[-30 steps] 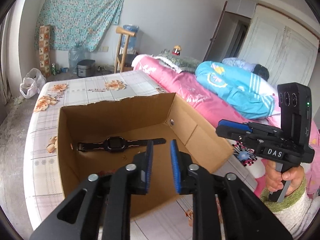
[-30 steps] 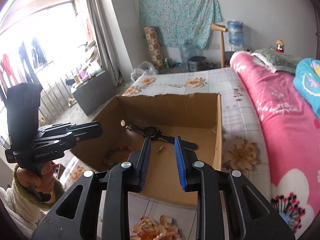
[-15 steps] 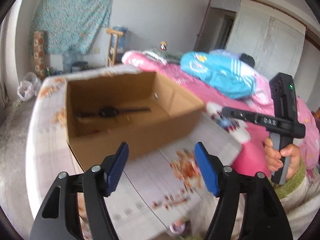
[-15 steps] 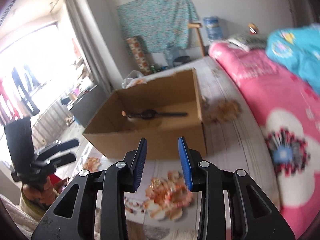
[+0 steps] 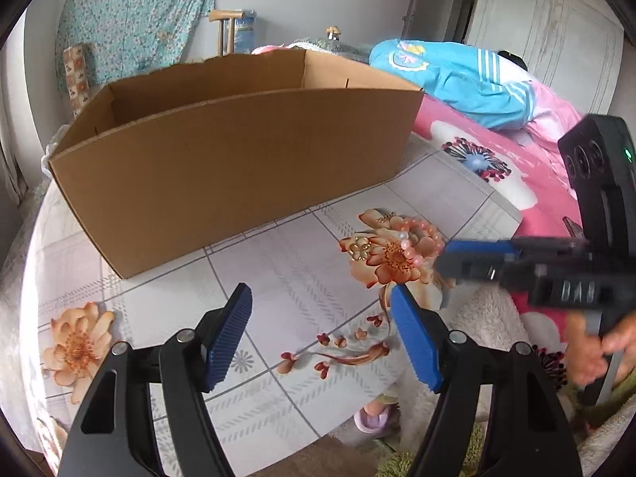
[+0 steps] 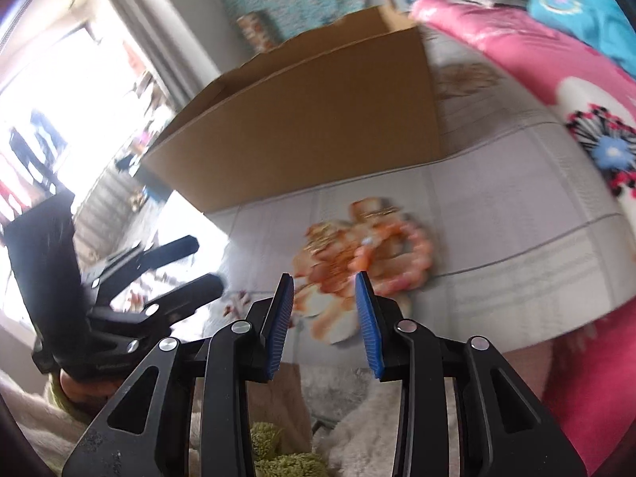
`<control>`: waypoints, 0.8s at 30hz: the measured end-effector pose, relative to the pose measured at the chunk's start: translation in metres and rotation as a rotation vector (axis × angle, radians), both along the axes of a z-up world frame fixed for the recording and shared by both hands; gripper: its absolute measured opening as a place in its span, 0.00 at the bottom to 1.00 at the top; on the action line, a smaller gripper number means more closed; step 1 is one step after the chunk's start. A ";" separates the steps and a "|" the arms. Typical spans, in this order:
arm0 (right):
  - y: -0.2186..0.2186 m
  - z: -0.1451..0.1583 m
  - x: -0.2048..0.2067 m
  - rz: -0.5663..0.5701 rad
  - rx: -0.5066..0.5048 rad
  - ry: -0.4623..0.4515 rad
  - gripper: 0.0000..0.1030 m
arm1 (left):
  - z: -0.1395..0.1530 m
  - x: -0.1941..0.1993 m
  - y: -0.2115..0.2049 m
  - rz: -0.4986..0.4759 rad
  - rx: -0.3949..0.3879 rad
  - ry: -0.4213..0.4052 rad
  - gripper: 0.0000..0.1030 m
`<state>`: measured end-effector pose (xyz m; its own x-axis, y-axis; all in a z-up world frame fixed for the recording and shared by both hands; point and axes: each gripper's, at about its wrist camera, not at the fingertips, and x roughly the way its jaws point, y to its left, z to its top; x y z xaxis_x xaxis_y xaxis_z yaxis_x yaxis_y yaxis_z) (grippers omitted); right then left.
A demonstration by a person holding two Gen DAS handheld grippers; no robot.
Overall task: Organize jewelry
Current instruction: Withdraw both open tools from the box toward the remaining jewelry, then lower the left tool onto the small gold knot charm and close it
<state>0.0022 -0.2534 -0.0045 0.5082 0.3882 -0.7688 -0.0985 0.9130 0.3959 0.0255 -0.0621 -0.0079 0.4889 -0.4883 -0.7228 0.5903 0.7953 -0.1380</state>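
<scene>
A pink bead bracelet and a small gold flower piece lie on the floral tablecloth, in front of the cardboard box. From here the box's inside is hidden. My left gripper is open wide over bare cloth, left of the jewelry, holding nothing. In the left wrist view my right gripper reaches in from the right, its tips by the bracelet. The right wrist view is blurred. There the right gripper hangs open and empty just short of the bracelet.
The box takes up the far half of the table. A pink flowered blanket with a blue jacket lies to the right. The table's near edge runs just under the grippers, with a slippered foot below it.
Both grippers have drawn back from over the box and sunk to the table's near edge. The left jaws have opened wide. The watch inside the box has dropped out of sight.
</scene>
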 end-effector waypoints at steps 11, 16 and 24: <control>0.013 -0.017 0.026 0.000 -0.115 -0.002 0.17 | -0.014 0.003 -0.015 -0.009 0.047 0.025 0.57; -0.008 -0.017 0.027 -0.074 -0.134 -0.015 0.17 | -0.015 0.008 -0.030 -0.051 0.042 0.032 0.51; -0.036 -0.016 0.023 -0.137 -0.069 -0.021 0.17 | -0.017 0.022 -0.059 -0.098 0.066 0.018 0.41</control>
<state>0.0251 -0.2891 -0.0210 0.5694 0.2604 -0.7797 0.0216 0.9434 0.3309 0.0476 -0.1207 -0.0248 0.4276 -0.4841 -0.7634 0.6633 0.7418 -0.0988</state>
